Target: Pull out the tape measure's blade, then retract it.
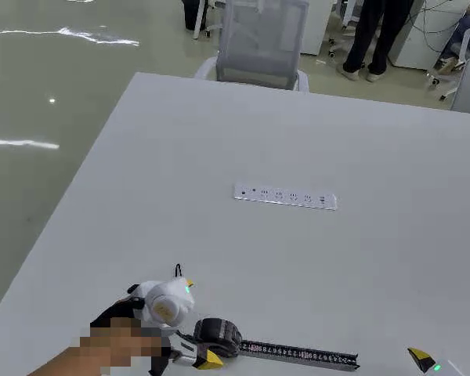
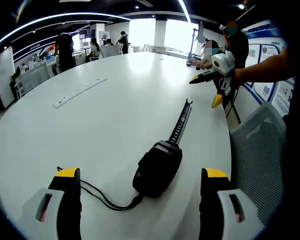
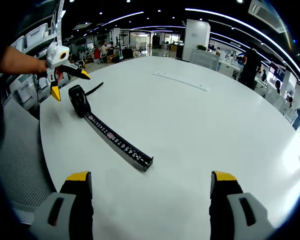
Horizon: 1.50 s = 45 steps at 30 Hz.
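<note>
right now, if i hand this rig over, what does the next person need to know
Left hand-held gripper: open, holding nothing. The tape measure case lies on the table just ahead of its jaws, untouched.
Right hand-held gripper: open, holding nothing. The blade's free end lies ahead of it, apart from both jaws.
Done: the blade is pulled out of the case and lies flat on the table.
Left: retract the blade into the case.

On table [image 1: 298,141]: tape measure [image 1: 218,337], blade [image 1: 298,354] extended rightward; power strip [image 1: 285,196] behind.
</note>
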{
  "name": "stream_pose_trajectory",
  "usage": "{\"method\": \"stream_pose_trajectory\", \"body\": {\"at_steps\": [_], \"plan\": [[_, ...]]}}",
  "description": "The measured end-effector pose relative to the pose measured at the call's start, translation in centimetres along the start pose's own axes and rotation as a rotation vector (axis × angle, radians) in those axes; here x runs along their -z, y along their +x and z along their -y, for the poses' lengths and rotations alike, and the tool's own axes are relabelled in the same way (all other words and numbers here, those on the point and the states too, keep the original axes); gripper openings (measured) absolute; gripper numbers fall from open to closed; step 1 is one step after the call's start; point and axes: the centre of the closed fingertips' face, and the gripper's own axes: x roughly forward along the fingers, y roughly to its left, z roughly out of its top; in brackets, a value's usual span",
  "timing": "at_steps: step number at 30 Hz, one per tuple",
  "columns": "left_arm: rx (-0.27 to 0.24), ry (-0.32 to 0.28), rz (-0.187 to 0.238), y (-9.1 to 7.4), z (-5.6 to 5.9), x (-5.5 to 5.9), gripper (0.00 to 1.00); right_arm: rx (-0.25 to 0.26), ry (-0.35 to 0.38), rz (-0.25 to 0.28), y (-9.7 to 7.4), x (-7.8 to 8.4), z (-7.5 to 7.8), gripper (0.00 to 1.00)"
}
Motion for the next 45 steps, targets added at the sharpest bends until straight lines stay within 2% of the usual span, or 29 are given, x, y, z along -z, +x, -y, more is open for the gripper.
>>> {"method": "stream_pose_trajectory", "body": {"at_steps": [2, 4, 6, 9, 11, 14, 16, 20, 22, 26, 31, 36, 39, 42, 45], "plan": [[-0.01, 0.005, 0.028, -0.9, -0.1, 0.5, 0.99, 0.004, -0.004, 0.001, -0.1, 0.1, 0.0, 1.0], [-0.021, -0.023, 0.022, -1.7, -0.2, 1.3, 0.99, 0.005, -0.003, 0.005, -0.2, 0.0, -0.1, 1.0], [-0.047, -0.02, 0.049, -2.4, -0.6, 1.7, 0.99, 0.012, -0.004, 0.011, -0.5, -0.2, -0.2, 1.0], [-0.067, -0.079, 0.086, -3.6, -0.9, 2.1, 0.99, 0.017, 0.006, 0.027, -0.8, -0.4, -0.1, 1.0], [-0.111, -0.085, 0.095, -4.4, -1.7, 2.6, 0.99, 0.018, 0.005, 0.032, -1.0, -0.4, -0.2, 1.0], [-0.126, -0.135, 0.117, -5.4, -2.0, 3.2, 0.99, 0.02, 0.007, 0.039, -1.3, -0.6, -0.5, 1.0], [-0.149, -0.135, 0.12, -6.1, -2.3, 3.8, 0.99, 0.023, 0.016, 0.043, -1.6, -0.6, -0.6, 1.0], [-0.173, -0.143, 0.118, -7.1, -2.4, 5.0, 0.99, 0.028, 0.023, 0.044, -2.1, -0.6, -1.0, 1.0], [-0.189, -0.166, 0.126, -7.8, -2.3, 5.7, 0.99, 0.027, 0.025, 0.05, -2.3, -0.6, -1.3, 1.0], [-0.221, -0.22, 0.165, -9.1, -2.7, 7.1, 0.99, 0.028, 0.035, 0.06, -2.8, -0.5, -1.9, 1.0], [-0.248, -0.257, 0.219, -10.8, -2.6, 7.8, 0.99, 0.029, 0.053, 0.07, -3.1, -0.1, -2.7, 1.0], [-0.272, -0.288, 0.229, -11.9, -2.5, 8.8, 0.99, 0.036, 0.071, 0.102, -3.6, -0.1, -3.1, 1.0], [-0.268, -0.31, 0.201, -12.1, -2.1, 9.7, 0.99, 0.053, 0.062, 0.109, -4.2, -0.2, -3.0, 1.0], [-0.271, -0.294, 0.192, -12.2, -1.8, 10.2, 0.99, 0.057, 0.079, 0.127, -4.6, -0.1, -3.1, 1.0], [-0.267, -0.285, 0.195, -12.4, -1.3, 10.2, 0.99, 0.062, 0.08, 0.128, -4.8, 0.4, -3.4, 1.0]]}}
